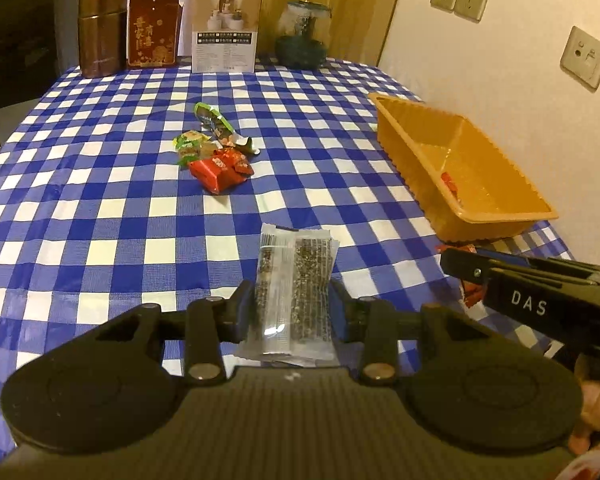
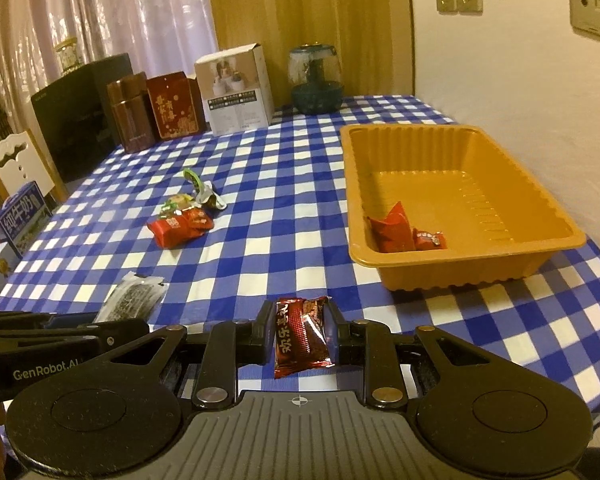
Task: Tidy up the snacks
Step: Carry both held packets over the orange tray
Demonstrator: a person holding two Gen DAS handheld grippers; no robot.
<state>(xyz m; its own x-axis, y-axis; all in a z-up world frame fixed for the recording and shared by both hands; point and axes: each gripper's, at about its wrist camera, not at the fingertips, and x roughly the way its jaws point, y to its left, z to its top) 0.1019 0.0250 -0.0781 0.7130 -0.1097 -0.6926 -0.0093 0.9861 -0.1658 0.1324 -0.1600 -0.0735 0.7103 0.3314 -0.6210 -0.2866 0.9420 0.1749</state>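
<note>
My left gripper [image 1: 293, 300] is shut on a clear packet of dark sesame snack [image 1: 294, 292], held above the checked table; the packet also shows in the right wrist view [image 2: 134, 300]. My right gripper [image 2: 300, 330] is shut on a dark red snack packet [image 2: 300, 334], in front of the orange tray [image 2: 480, 276]. The tray [image 1: 500, 216] holds a red packet [image 2: 392, 228] and a small red sweet [image 2: 430, 239]. A pile of red and green snacks [image 1: 214, 152] lies mid-table; it also shows in the right wrist view [image 2: 184, 216].
At the table's far edge stand a brown tin [image 1: 102, 32], a red box [image 1: 154, 32], a white carton [image 1: 226, 28] and a glass jar [image 1: 302, 36]. A wall runs along the right. A black box [image 2: 80, 116] and a milk carton [image 2: 20, 220] are at the left.
</note>
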